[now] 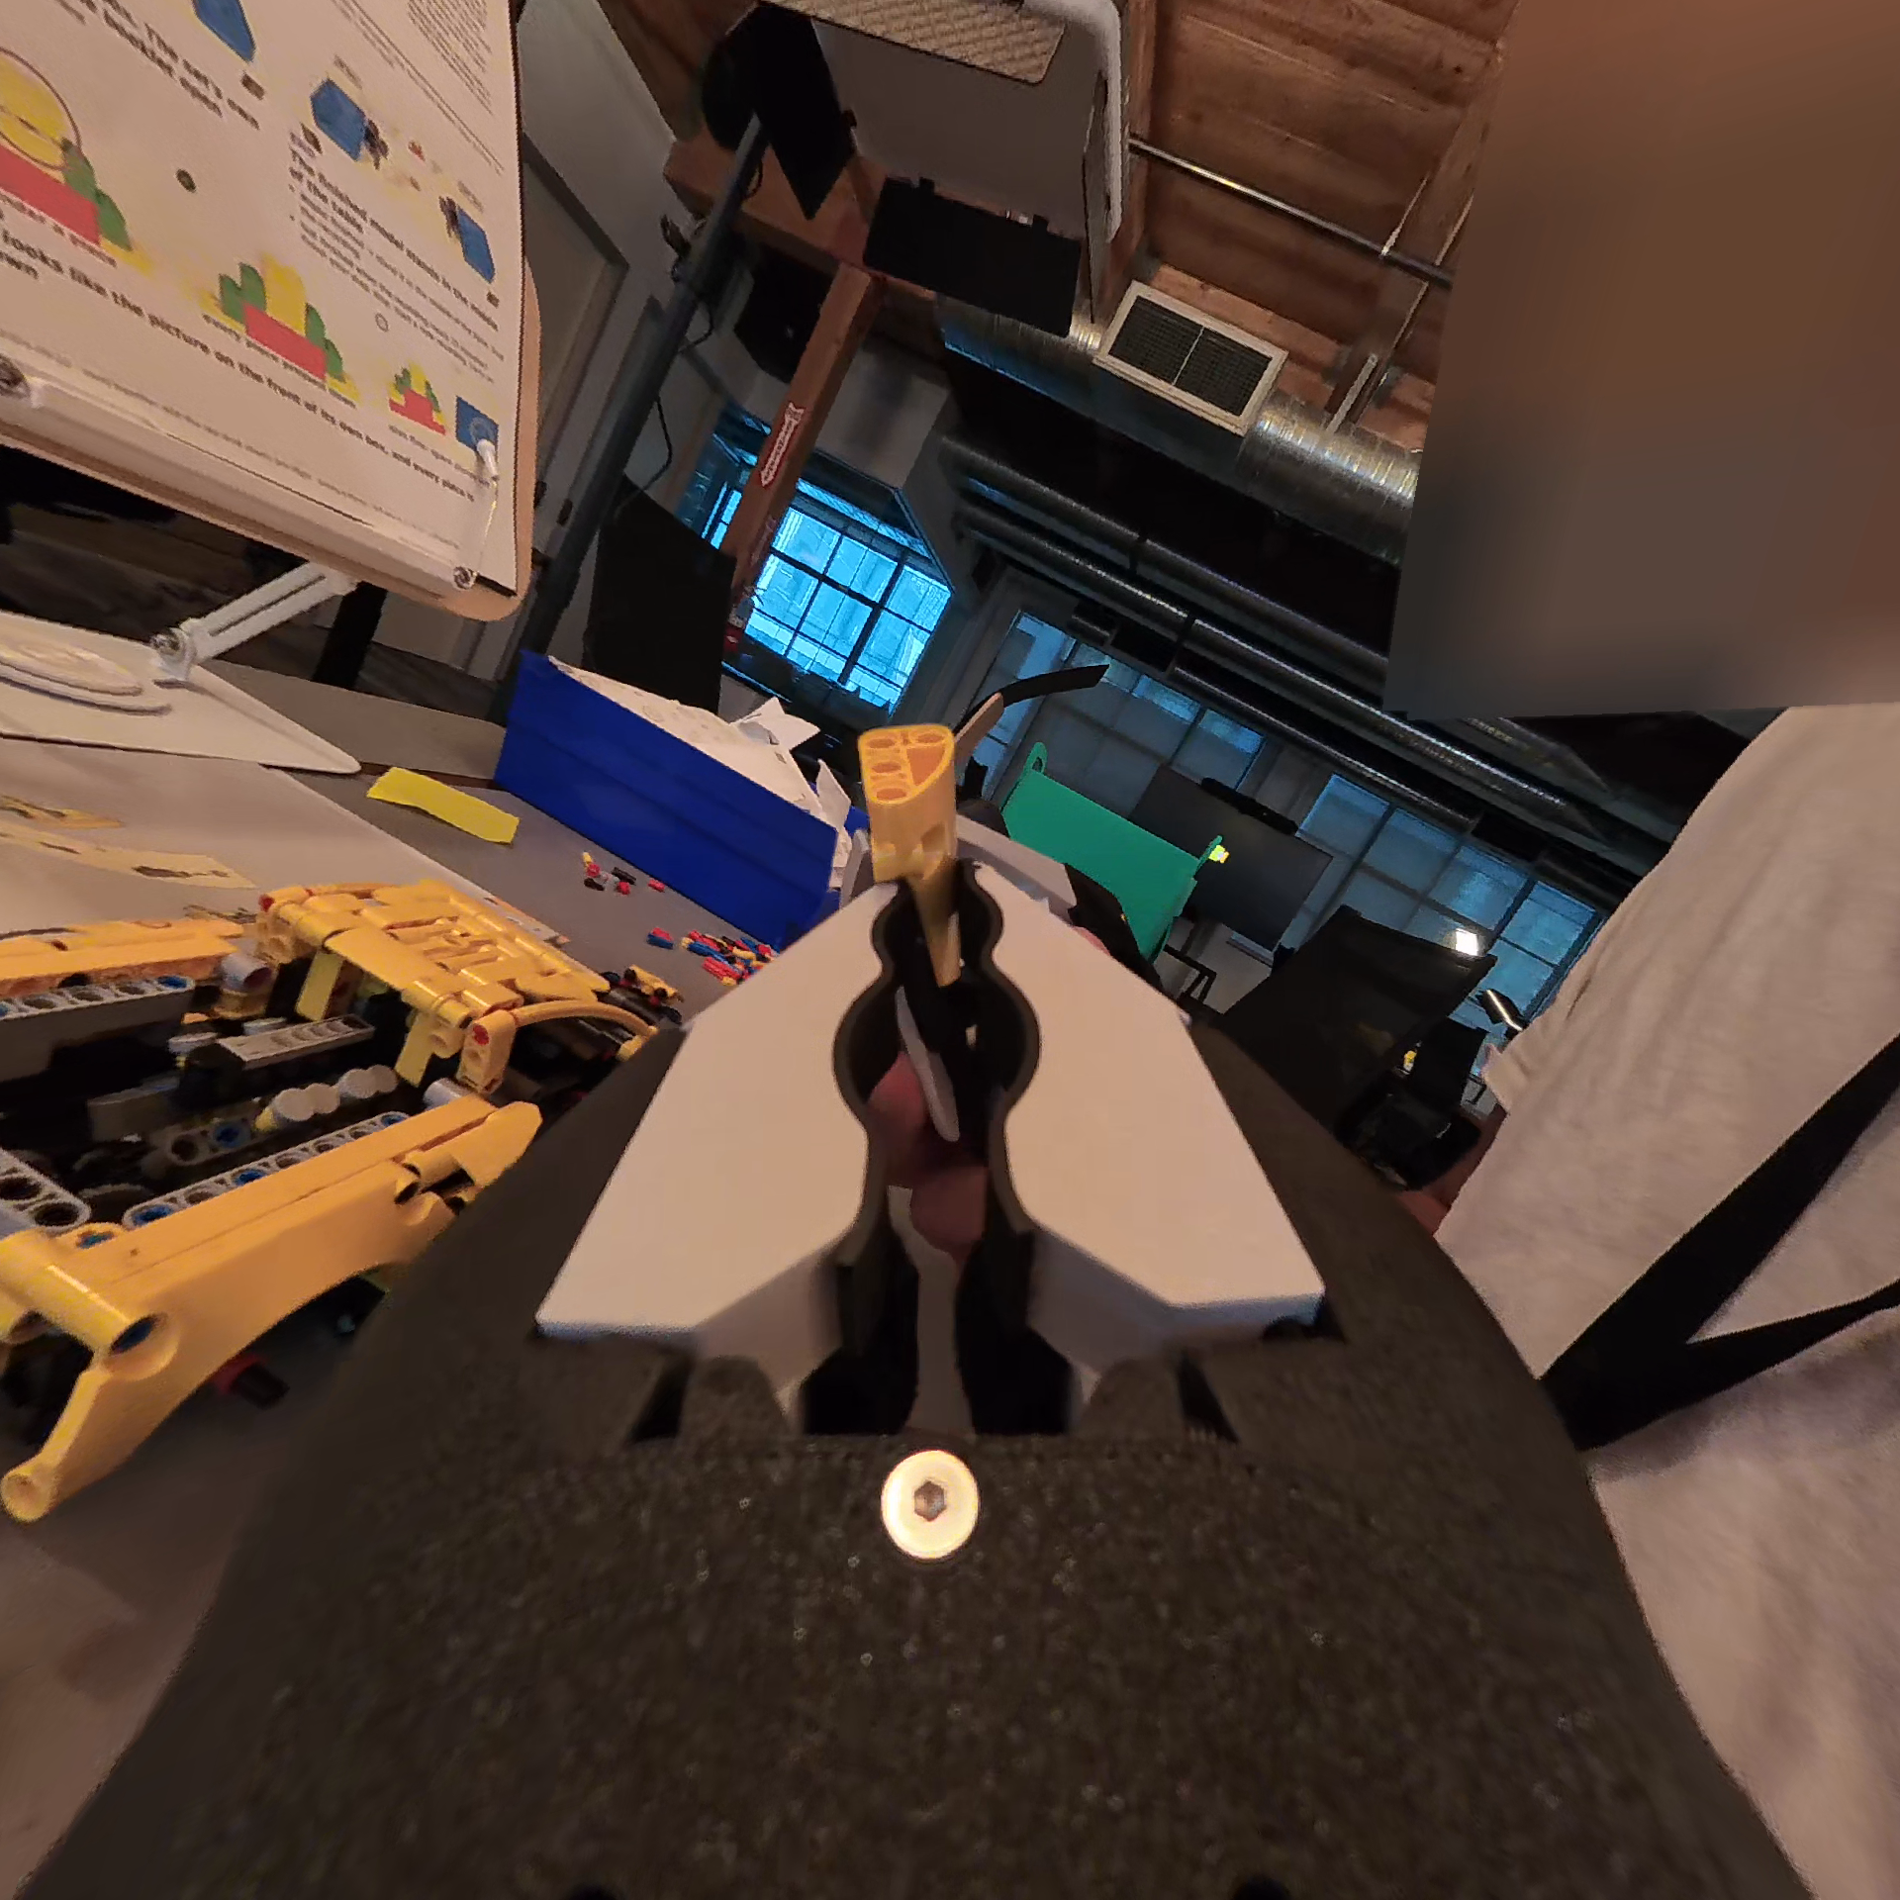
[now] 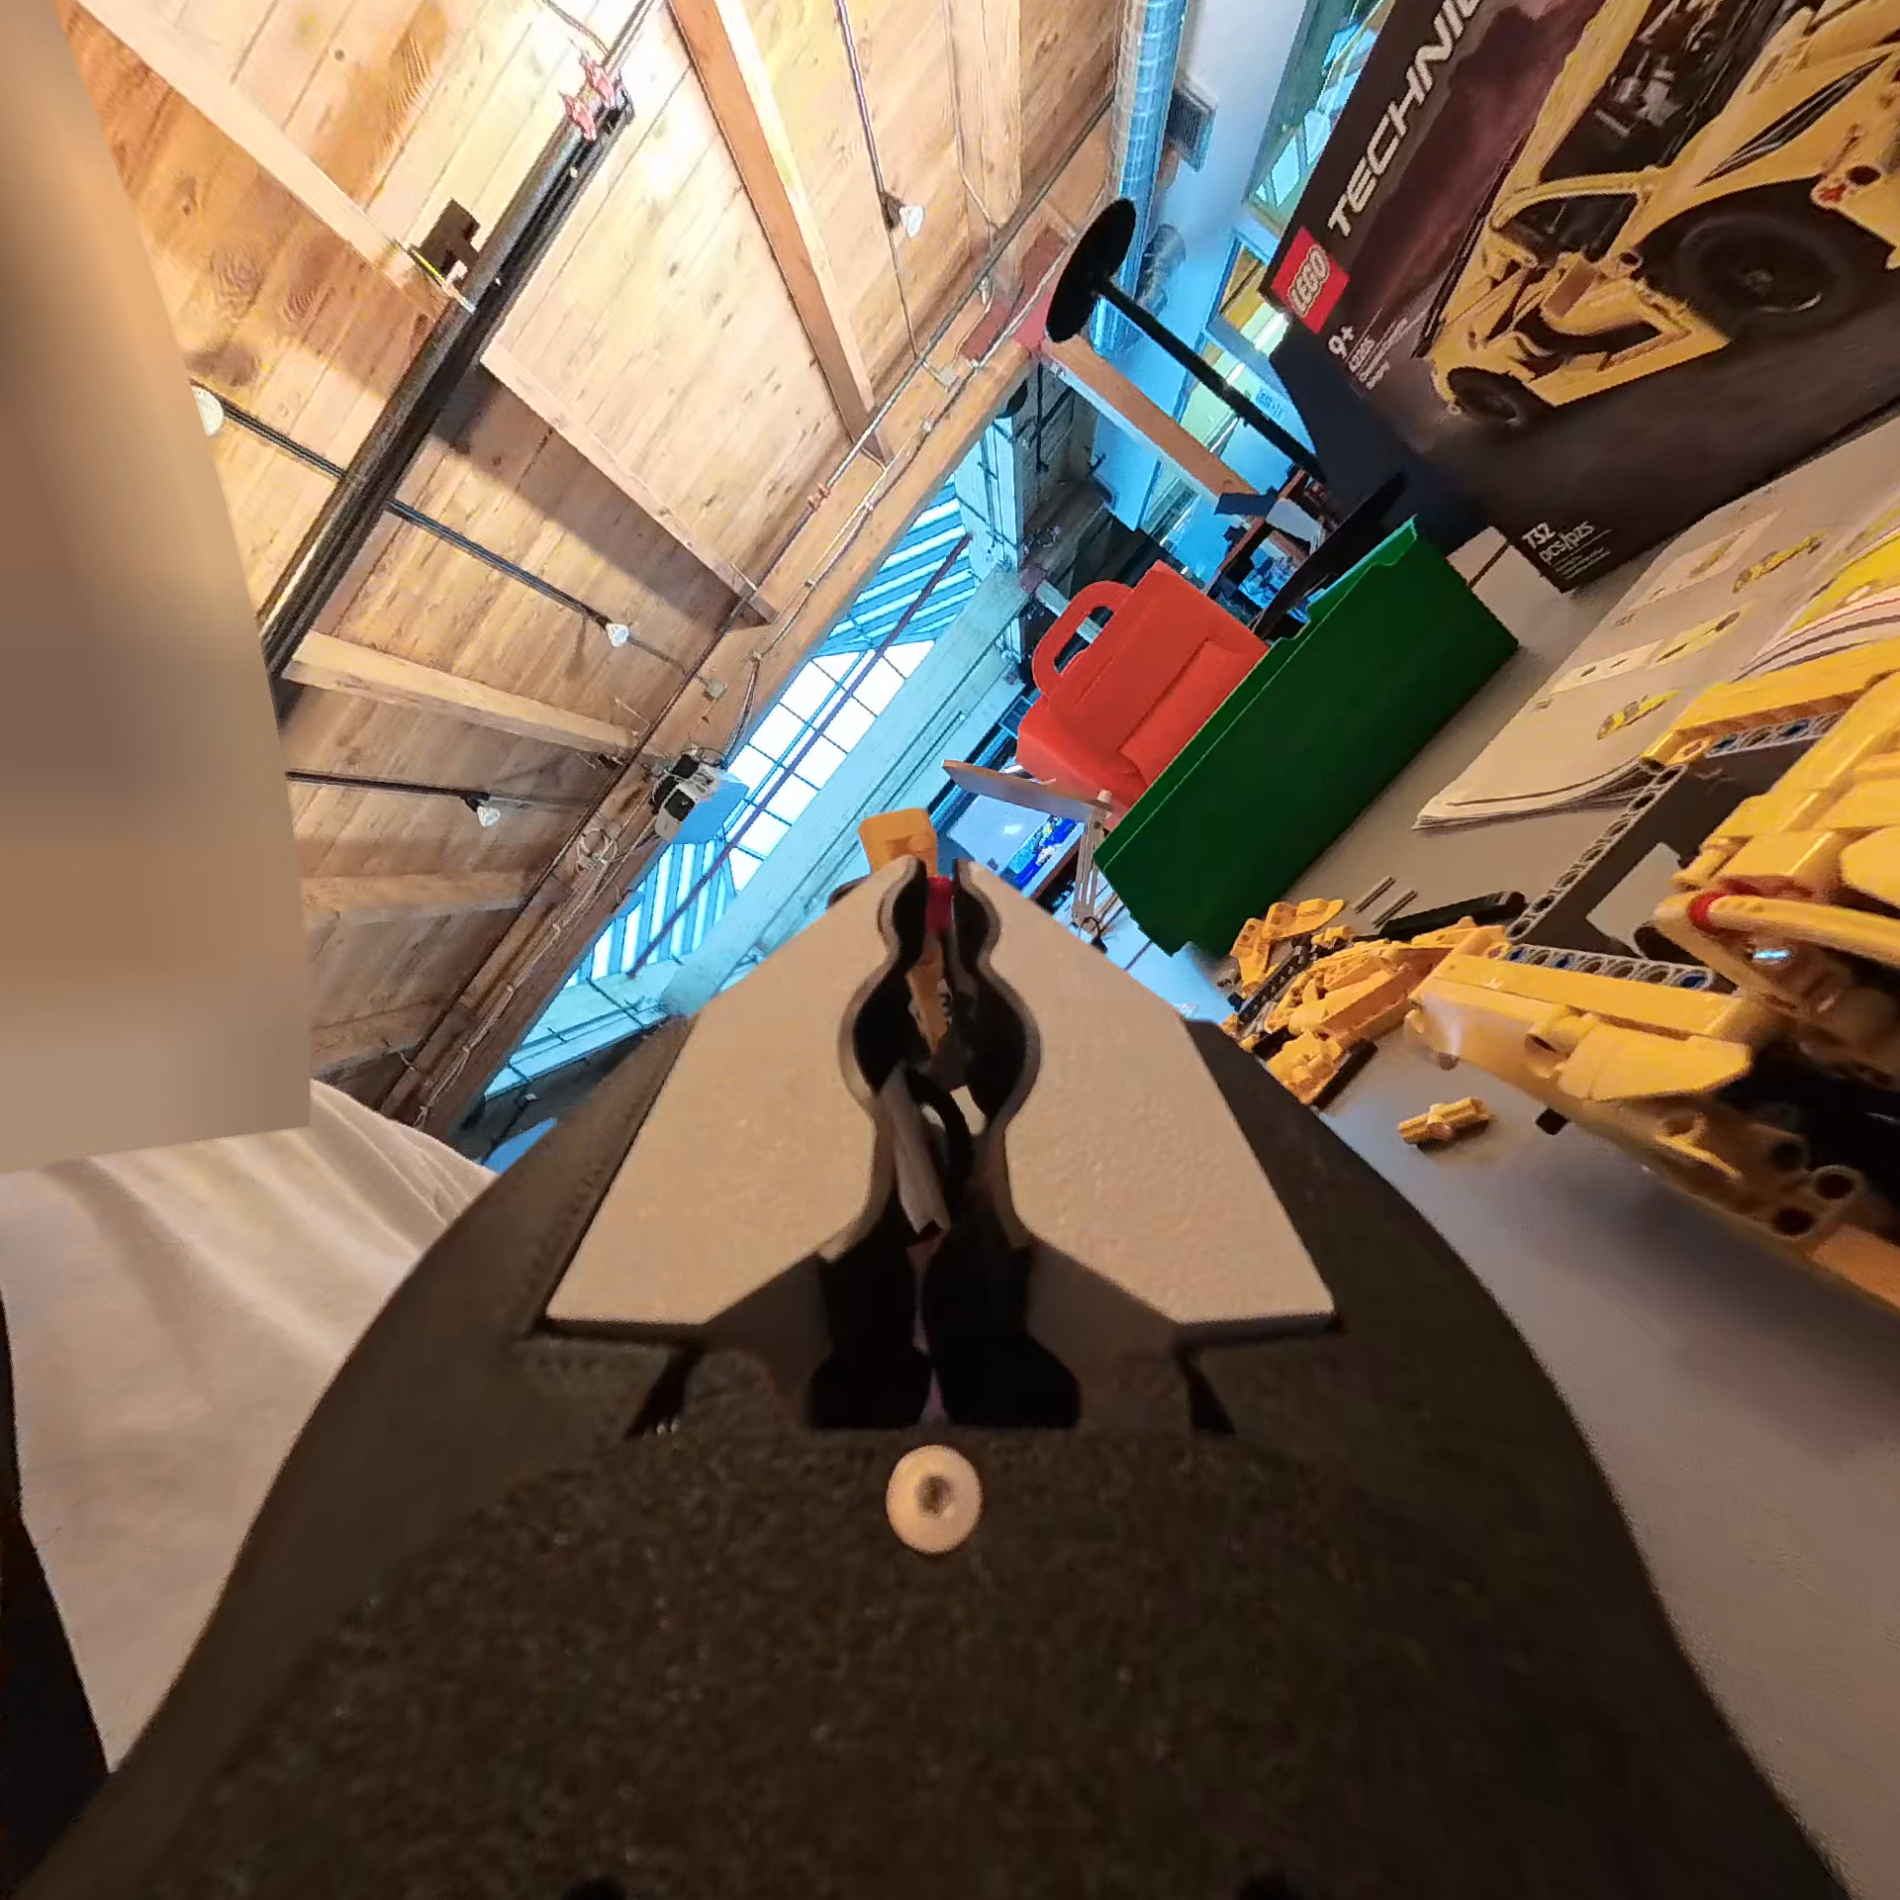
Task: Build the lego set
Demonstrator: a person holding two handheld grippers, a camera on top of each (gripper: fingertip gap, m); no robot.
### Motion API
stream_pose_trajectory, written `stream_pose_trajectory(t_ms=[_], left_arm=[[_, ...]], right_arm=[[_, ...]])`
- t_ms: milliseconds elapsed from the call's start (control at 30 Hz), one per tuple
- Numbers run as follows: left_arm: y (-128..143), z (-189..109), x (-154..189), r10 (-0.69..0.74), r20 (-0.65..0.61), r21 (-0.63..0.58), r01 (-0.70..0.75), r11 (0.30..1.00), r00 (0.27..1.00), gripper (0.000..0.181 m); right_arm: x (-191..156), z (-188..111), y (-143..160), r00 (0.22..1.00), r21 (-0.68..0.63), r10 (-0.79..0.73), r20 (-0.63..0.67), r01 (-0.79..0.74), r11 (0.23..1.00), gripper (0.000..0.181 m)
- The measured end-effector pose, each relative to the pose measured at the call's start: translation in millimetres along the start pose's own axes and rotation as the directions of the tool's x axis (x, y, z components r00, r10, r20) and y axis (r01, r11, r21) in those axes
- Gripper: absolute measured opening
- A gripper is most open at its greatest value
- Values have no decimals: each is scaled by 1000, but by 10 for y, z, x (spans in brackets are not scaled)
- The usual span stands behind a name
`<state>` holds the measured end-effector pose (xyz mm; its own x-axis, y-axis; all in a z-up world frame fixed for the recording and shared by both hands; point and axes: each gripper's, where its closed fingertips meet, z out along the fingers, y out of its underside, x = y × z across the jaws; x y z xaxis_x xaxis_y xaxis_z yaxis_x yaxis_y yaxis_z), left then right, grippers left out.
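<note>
Grey counter (image 1: 576, 894) carries the half-built yellow car (image 1: 257, 1080). Above it, the left gripper (image 1: 930, 884) has its jaws pinching a yellow piece (image 1: 905, 792); the right gripper (image 2: 936, 884) has its jaws pinching a red pin (image 2: 939, 892). Blue bin (image 1: 658, 792) and green bin (image 2: 1306, 740) stand behind.

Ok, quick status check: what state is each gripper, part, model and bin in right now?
Left gripper: shut on yellow piece, raised off the table.
Right gripper: shut on small red-tipped part.
Yellow car model: partly built, resting on table.
Blue bin: open, paper inside.
Green bin: on table, contents hidden.
</note>
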<state>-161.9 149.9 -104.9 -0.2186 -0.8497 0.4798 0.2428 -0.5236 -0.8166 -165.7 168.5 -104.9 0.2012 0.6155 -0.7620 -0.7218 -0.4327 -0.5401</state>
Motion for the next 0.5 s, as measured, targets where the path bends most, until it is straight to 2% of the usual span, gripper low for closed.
stream_pose_trajectory(t_ms=[300, 400, 500], left_arm=[[-21, -8, -33, 80, 53, 2, -80, 997, 995, 7], [4, -1, -66, 241, 131, -44, -237, 971, 962, 7], [14, 14, -68, 438, 197, -100, -426, 899, 877, 7]], right_arm=[[37, -8, 11, 999, 14, 48, -8, -48, 999, 2], [87, -5, 12, 997, 10, 57, -49, -57, 998, 2], [89, 2, -10, 995, 23, 79, -66, -78, 997, 3]])
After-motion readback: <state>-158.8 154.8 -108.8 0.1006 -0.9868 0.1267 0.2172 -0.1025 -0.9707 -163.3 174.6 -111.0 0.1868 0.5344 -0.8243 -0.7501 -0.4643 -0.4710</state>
